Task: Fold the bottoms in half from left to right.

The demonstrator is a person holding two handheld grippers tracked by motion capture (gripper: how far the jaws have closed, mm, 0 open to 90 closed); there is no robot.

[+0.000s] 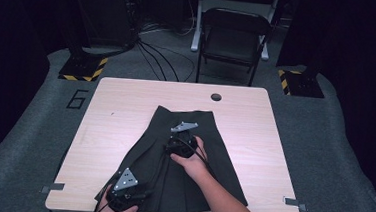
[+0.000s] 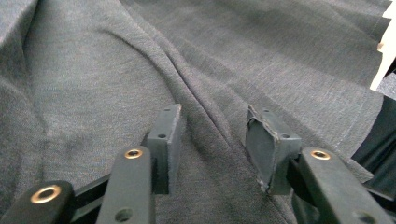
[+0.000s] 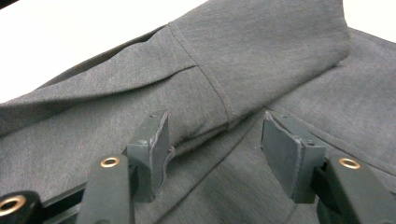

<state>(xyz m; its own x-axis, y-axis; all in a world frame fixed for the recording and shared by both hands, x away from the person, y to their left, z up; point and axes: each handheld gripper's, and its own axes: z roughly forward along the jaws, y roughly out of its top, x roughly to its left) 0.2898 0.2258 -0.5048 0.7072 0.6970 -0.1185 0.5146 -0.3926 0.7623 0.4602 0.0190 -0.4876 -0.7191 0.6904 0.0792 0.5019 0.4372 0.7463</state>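
Grey pleated skirt (image 1: 182, 165) flat on table (image 1: 120, 111), left gripper (image 2: 212, 140) fingers apart astride a fold, right gripper (image 3: 215, 144) fingers apart over waistband.

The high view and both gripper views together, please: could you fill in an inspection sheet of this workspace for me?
Surface: pale wood-look table with a round hole near its far edge.
Job's things: dark grey pleated skirt lying spread, its hem hanging over the near edge.
Clutter: nothing seen.
Grippers: left gripper open, jaws straddling a fabric ridge at the near hem; right gripper open, jaws astride the fold at the skirt's middle.
Cables: black cables on the floor beyond the table.
Surroundings: black folding chair, grey carpet, hazard-striped stand bases.
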